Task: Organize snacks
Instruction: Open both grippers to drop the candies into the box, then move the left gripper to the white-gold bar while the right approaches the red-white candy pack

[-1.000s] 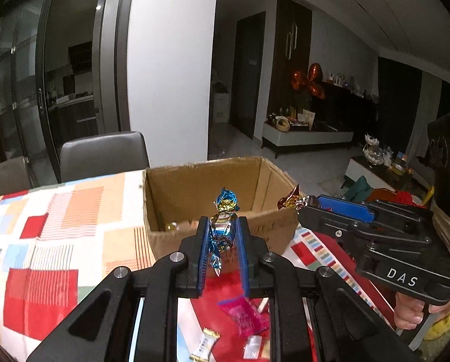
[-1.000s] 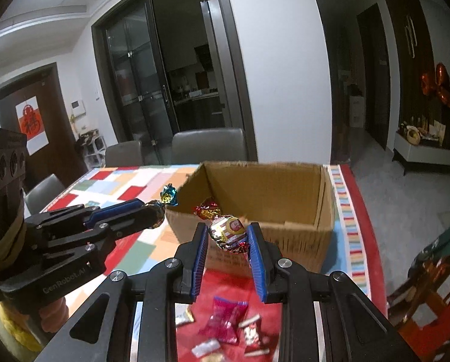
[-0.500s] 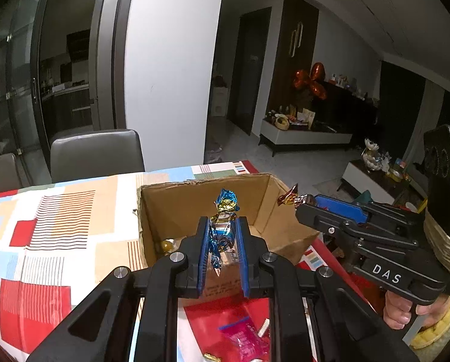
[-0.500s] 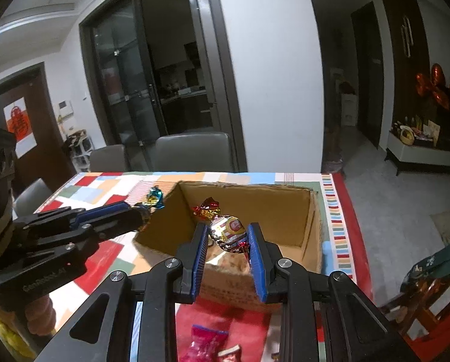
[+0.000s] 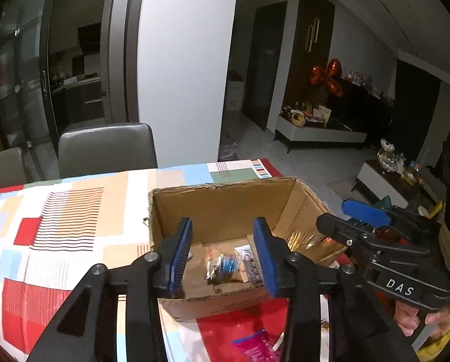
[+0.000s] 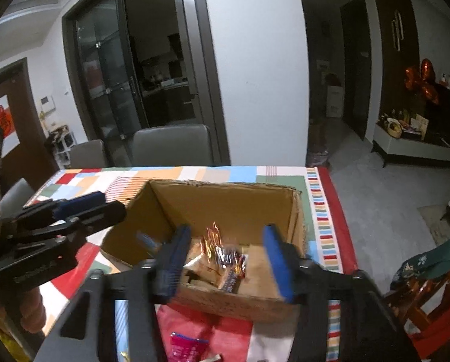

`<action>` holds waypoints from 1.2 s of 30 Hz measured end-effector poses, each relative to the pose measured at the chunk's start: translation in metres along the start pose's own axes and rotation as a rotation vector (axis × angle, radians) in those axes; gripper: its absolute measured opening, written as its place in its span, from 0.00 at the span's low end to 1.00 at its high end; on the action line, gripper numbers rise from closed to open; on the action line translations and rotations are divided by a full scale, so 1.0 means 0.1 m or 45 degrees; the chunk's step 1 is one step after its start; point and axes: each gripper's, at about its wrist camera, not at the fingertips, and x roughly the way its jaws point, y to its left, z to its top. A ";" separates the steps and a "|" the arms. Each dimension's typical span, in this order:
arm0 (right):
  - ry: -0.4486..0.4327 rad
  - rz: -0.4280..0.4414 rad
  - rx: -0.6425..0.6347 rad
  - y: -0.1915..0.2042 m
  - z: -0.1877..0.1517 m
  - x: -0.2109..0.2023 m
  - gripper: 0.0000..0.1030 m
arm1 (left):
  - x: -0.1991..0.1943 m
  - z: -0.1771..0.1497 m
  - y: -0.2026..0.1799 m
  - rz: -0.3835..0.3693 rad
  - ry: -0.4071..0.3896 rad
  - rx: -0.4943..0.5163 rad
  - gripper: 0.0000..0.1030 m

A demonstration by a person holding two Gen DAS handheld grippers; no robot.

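Observation:
An open cardboard box (image 5: 225,199) (image 6: 225,199) stands on the patterned tablecloth. Both grippers hang over its near edge. My left gripper (image 5: 223,256) is open and empty; a blue foil candy (image 5: 226,267) lies on the box floor below it, among other wrapped snacks. My right gripper (image 6: 228,259) is open and empty; a red-gold foil candy (image 6: 214,241) is blurred below it, over several wrappers (image 6: 231,274). The right gripper also shows in the left wrist view (image 5: 365,211), and the left one in the right wrist view (image 6: 83,202).
A pink snack packet (image 5: 252,347) (image 6: 185,347) lies on the red cloth in front of the box. Grey chairs (image 5: 107,147) stand at the table's far side. The table edge (image 6: 333,211) runs right of the box.
Both grippers moved forward over the box and opened. The blue candy and the red-gold candy left the jaws and dropped into the box.

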 end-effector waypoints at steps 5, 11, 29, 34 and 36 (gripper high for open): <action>-0.013 -0.007 -0.024 0.04 -0.10 -0.11 0.52 | -0.17 -0.11 -0.03 0.043 -0.038 0.041 0.42; 0.019 0.027 -0.018 0.09 -0.19 -0.24 0.52 | -0.40 -0.19 -0.11 0.082 -0.048 0.089 0.42; 0.273 0.034 -0.123 0.27 -0.59 -0.31 0.52 | -0.64 -0.69 -0.14 0.091 0.113 0.153 0.42; 0.310 0.015 -0.146 0.28 -0.76 -0.30 0.52 | -0.62 -0.88 -0.16 0.088 0.161 0.168 0.42; 0.327 0.012 -0.149 0.29 -0.83 -0.30 0.52 | -0.60 -0.96 -0.17 0.088 0.178 0.175 0.42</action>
